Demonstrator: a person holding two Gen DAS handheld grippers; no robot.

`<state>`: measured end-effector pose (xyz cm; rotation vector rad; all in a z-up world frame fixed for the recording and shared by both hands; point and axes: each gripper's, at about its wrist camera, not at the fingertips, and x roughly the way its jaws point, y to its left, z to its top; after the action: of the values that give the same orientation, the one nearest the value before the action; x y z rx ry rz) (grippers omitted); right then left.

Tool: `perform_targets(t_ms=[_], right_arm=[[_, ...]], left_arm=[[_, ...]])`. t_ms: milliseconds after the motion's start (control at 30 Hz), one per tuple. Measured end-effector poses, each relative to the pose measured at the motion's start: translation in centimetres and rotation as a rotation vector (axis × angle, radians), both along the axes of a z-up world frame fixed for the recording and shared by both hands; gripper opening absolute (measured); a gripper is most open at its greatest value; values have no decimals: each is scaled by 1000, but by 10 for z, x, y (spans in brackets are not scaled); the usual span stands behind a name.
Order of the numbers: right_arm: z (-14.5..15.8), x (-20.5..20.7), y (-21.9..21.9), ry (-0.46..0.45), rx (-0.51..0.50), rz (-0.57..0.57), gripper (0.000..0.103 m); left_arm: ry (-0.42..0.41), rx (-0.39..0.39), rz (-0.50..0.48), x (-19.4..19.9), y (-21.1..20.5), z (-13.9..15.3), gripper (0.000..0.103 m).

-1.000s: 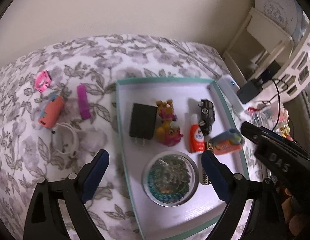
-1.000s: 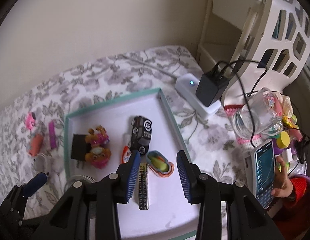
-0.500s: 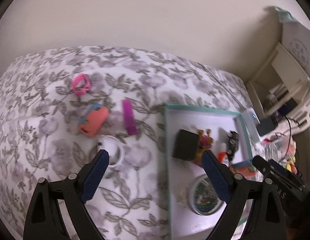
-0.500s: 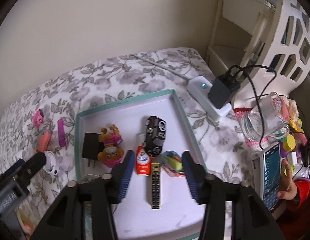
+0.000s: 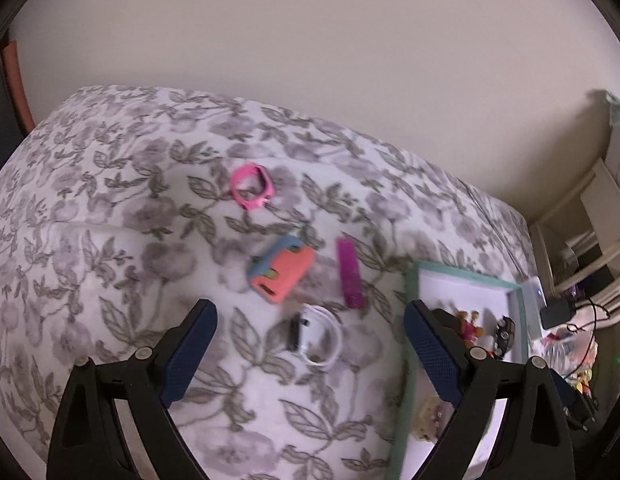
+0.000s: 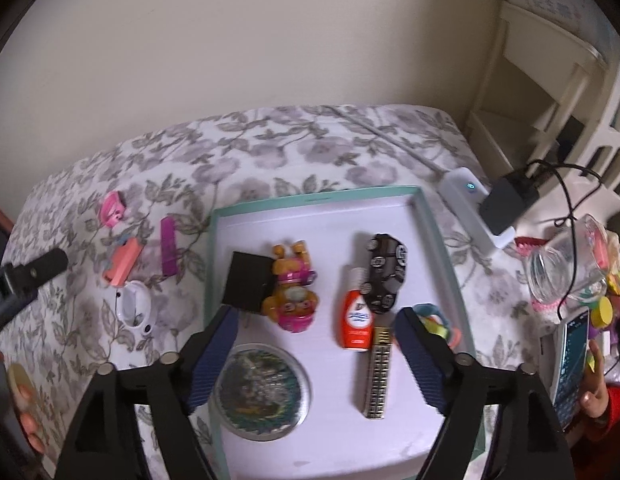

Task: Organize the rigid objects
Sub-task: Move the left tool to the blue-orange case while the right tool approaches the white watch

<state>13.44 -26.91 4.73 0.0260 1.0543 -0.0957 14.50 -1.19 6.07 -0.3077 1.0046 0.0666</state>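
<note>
1. Right wrist view, nearest first: the right gripper [image 6: 315, 354] hangs over the near part of the teal-rimmed tray [image 6: 441, 256]. Its jaws are opening and already stand wide, with nothing pinched between the pads. Under and beside them lie a round clear dish of beads [image 6: 262, 390] and a metal watch strap [image 6: 377, 372].
2. Further in on the tray sit an orange tube [image 6: 355, 320], a multicoloured ring toy [image 6: 435, 322] partly hidden by the right finger, a dog figure [image 6: 292, 290], a black charger block [image 6: 248, 282] and a black toy car [image 6: 385, 272]. These look already sorted.
3. Left wrist view, nearest first: the left gripper [image 5: 310, 354] is spread wide and empty above the floral cloth [image 5: 110, 240]. A white coiled cable [image 5: 319, 340] lies between the fingers' line of sight; beyond it are an orange-and-blue block [image 5: 284, 274], a purple bar [image 5: 349, 272] and, farthest, a pink watch-like band [image 5: 254, 186].
4. Judgement: these four loose pieces are what remains to be moved into the tray.
5. Risks: the cable is thin and low on soft cloth, so closing jaws could pinch fabric instead or let the coil spring loose. The view is blurred, so aim may be off.
6. Risk at the tray: free space is shrinking, and a careless drop could knock the upright figure or roll the car.
</note>
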Motion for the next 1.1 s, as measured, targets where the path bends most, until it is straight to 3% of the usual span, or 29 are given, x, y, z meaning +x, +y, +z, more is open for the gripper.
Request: perform_targets(t_ms=[133, 233, 467, 833, 1100], right_arm=[[-2, 1, 15, 0, -9, 33, 92], [-4, 1, 26, -1, -7, 57, 103], [-5, 3, 56, -7, -13, 121, 103], [-10, 20, 114, -10, 31, 232, 103], [-42, 42, 146, 47, 42, 286, 103]], left_arm=[[-15, 1, 40, 0, 21, 0, 101], [-19, 10, 78, -1, 37, 0, 101], [-21, 3, 172, -4, 74, -3, 102], [40, 32, 129, 10, 93, -13, 102], [77, 16, 66, 33, 93, -32, 101]])
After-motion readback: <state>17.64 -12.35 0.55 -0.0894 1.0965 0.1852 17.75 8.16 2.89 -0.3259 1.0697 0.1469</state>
